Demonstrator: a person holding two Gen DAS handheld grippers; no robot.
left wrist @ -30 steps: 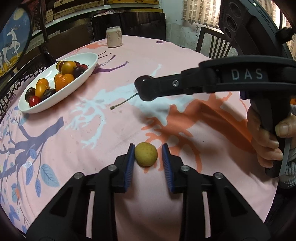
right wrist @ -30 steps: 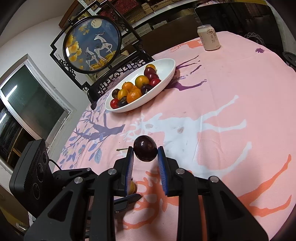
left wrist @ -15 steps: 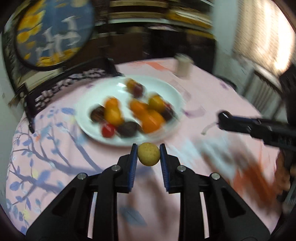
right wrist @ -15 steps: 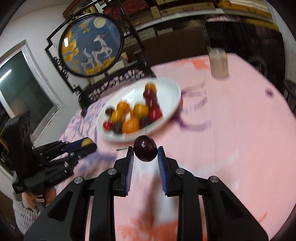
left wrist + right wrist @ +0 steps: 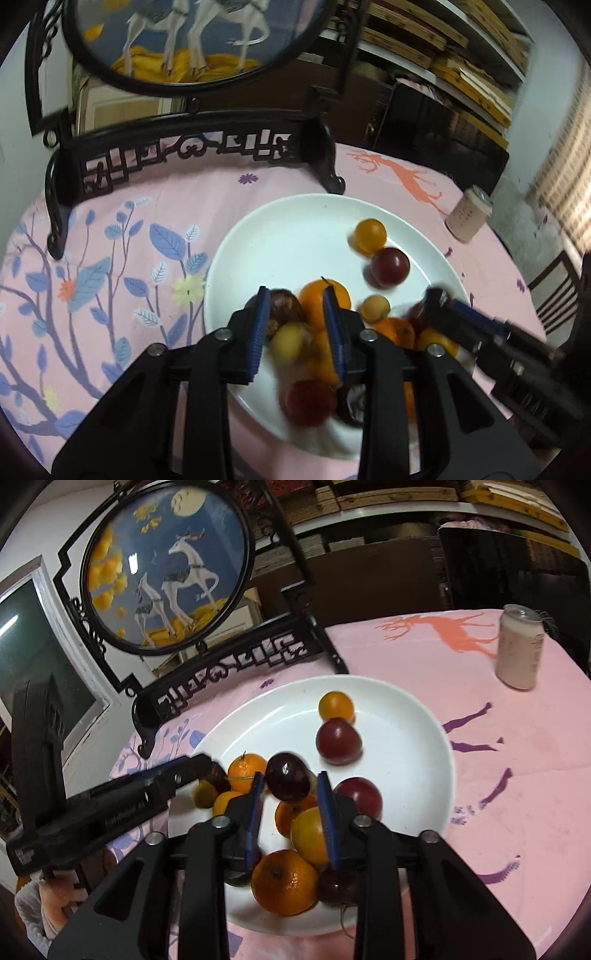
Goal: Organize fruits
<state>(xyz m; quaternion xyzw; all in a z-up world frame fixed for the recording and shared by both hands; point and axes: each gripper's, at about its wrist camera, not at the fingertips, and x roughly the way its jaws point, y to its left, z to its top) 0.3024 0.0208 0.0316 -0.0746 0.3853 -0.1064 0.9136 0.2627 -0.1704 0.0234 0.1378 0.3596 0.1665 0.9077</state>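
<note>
Hovering over the white plate (image 5: 288, 221), both hand-held grippers are seen with their jaws opening. Between the blue pads of the left hand-held gripper (image 5: 295, 314) a small yellow-green fruit (image 5: 286, 339) is seen, blurred, low in the gap and free of both pads; whether it already rests on the pile below cannot be told. A dark plum (image 5: 288, 777) is seen at the tips of the right hand-held gripper (image 5: 288, 792), with a narrow gap visible on each side of it, so it is no longer pressed.

The plate is set on the pink patterned cloth of the table (image 5: 517, 775), towards the table's far left edge, just in front of a black carved stand that carries a round deer picture (image 5: 166, 565). The near half of the plate is filled with a heap of fruit: tangerines (image 5: 284, 882), a yellow fruit (image 5: 308, 836), red and dark plums (image 5: 360, 795). Further back on the plate, apart from the heap, a small orange fruit (image 5: 336, 706) and a red plum (image 5: 338, 741) are found touching each other.

A pale drinks can (image 5: 519, 651) is stood upright near the far right edge of the table, well apart from the plate. The left hand-held gripper is also caught in the right wrist view, reaching in over the plate's left rim.
</note>
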